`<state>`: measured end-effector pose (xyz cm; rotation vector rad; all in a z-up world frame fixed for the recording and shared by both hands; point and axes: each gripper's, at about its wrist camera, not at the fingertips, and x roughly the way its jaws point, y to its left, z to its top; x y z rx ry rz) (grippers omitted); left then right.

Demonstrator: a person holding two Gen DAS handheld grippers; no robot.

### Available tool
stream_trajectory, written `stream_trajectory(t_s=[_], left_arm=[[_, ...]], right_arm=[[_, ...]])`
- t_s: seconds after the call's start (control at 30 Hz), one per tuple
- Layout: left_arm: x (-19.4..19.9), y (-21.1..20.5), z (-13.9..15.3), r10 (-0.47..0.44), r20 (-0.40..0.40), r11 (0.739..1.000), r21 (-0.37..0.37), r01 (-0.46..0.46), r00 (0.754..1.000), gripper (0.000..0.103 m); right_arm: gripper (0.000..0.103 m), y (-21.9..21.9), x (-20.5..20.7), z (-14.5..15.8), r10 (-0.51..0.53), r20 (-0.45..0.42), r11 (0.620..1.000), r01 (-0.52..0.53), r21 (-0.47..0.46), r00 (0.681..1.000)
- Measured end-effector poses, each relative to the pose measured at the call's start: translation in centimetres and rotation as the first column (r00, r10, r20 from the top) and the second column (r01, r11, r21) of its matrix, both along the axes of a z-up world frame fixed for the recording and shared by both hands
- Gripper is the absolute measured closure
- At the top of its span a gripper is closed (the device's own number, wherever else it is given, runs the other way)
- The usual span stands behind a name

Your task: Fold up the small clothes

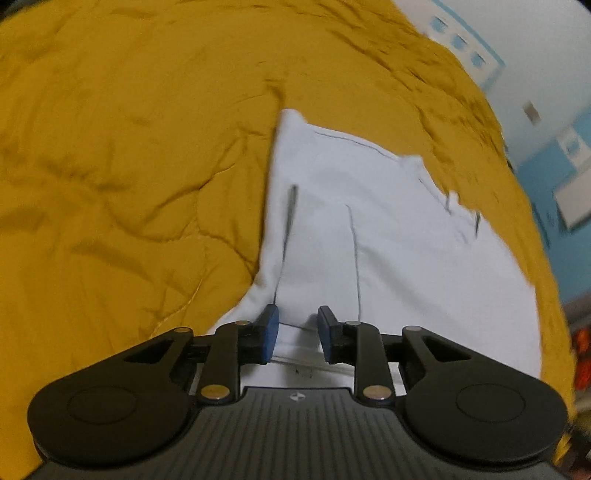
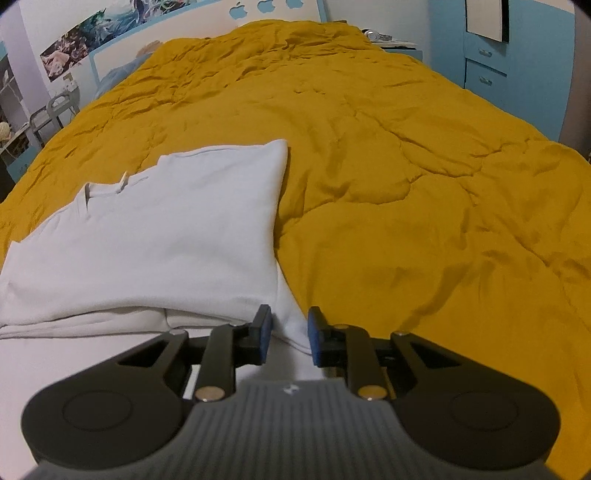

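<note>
Now my left gripper (image 1: 297,334) sits over the near edge of the shirt (image 1: 369,236), its blue pads (image 1: 271,332) spread apart with white cloth showing in the gap; I cannot tell whether either pad touches the fabric. My right gripper (image 2: 290,332) stands likewise parted, and a corner of the shirt (image 2: 147,236) lies between its pads (image 2: 266,334), not pinched.

Both views show the shirt lying on the quilt (image 1: 110,147), which is mustard yellow and creased. From the left wrist, the shirt runs from 6 o'clock up toward 1 o'clock, and thin dark seam lines show on it, blurred. Its collar end lies at about 1 o'clock. A pale wall (image 1: 535,48) with blue marks shows at 2 o'clock, too smeared to read.

From the right wrist, the shirt fills 9 o'clock, and only this view shows that it is doubled: an upper layer lies over a lower one, with the fold edge near my left pad. The neckline (image 2: 107,190) sits at 10 o'clock. Beyond the quilt (image 2: 406,184), this view alone shows a headboard (image 2: 266,9) at 12 o'clock, posters (image 2: 85,40) at 11 and a blue cabinet (image 2: 491,55) at 1.
</note>
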<state>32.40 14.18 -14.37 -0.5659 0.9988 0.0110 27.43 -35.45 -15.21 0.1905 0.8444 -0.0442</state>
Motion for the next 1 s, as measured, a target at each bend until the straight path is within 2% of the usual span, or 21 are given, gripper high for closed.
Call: stream_trajectory(t_s=[0.17, 0.23, 0.27, 0.3, 0.33, 0.37, 0.47, 0.5, 0.57, 0.67, 0.77, 0.9, 1.0], left_arm=[[0.1, 0.6, -0.7, 0.09, -0.003, 0.991, -0.095, -0.09, 0.996, 0.059], [0.3, 1.0, -1.3, 0.124, -0.011, 0.984, -0.128, -0.124, 0.992, 0.062], [0.4, 0.9, -1.3, 0.13, -0.005, 0.982, -0.137, -0.129, 0.992, 0.076], [0.3, 0.8, -1.2, 0.134, 0.002, 0.983, -0.126, -0.132, 0.991, 0.089], [0.2, 0.7, -0.9, 0.134, 0.02, 0.985, -0.109, -0.131, 0.991, 0.092], [-0.1, 0.5, -0.4, 0.131, 0.048, 0.987, -0.098, -0.126, 0.99, 0.102], [-1.0, 0.2, 1.9, 0.106, 0.14, 0.993, -0.058, -0.098, 0.985, 0.102], [-1.1, 0.0, 2.6, 0.085, 0.148, 0.996, -0.018, -0.083, 0.985, 0.102], [-0.6, -0.5, 2.9, 0.034, 0.116, 0.995, 0.085, -0.044, 0.993, 0.102], [0.2, -0.8, 1.2, 0.01, 0.04, 0.989, 0.144, -0.016, 0.999, 0.102], [0.8, -1.6, 0.0, -0.016, 0.022, 0.984, 0.18, 0.012, 1.0, 0.097], [0.3, -1.9, 1.4, -0.031, 0.02, 0.976, 0.217, 0.026, 0.999, 0.087], [-1.2, -2.8, 3.2, -0.088, 0.04, 0.948, 0.31, 0.071, 0.995, 0.078]], right_arm=[[0.088, -0.2, 0.1, -0.2, 0.007, -0.003, 1.0, -0.007, 0.002, 1.0], [0.087, -0.1, 0.1, -0.3, 0.005, -0.004, 1.0, -0.005, 0.003, 1.0], [0.087, -0.1, 0.1, -0.4, 0.003, -0.004, 1.0, -0.003, 0.002, 1.0], [0.087, 0.0, 0.1, -0.4, 0.003, -0.004, 1.0, -0.003, 0.0, 1.0], [0.087, 0.0, 0.2, -0.4, 0.004, -0.004, 1.0, -0.004, -0.003, 1.0], [0.087, 0.0, 0.2, -0.4, 0.006, -0.005, 1.0, -0.006, -0.004, 1.0], [0.087, -0.1, 0.2, -0.4, 0.007, -0.006, 1.0, -0.007, 0.0, 1.0], [0.087, -0.2, 0.2, -0.4, 0.006, -0.007, 1.0, -0.006, 0.003, 1.0], [0.087, -0.1, 0.3, -0.4, 0.005, -0.009, 1.0, -0.005, 0.001, 1.0], [0.087, -0.1, 0.4, -0.4, 0.007, -0.013, 1.0, -0.007, -0.003, 1.0], [0.087, -0.1, 0.5, -0.4, 0.004, -0.018, 1.0, -0.004, -0.001, 1.0], [0.087, 0.0, 0.4, 0.2, 0.006, -0.023, 1.0, -0.006, -0.015, 1.0], [0.085, 0.0, -0.7, 1.7, 0.023, -0.001, 0.999, -0.023, -0.028, 1.0]])
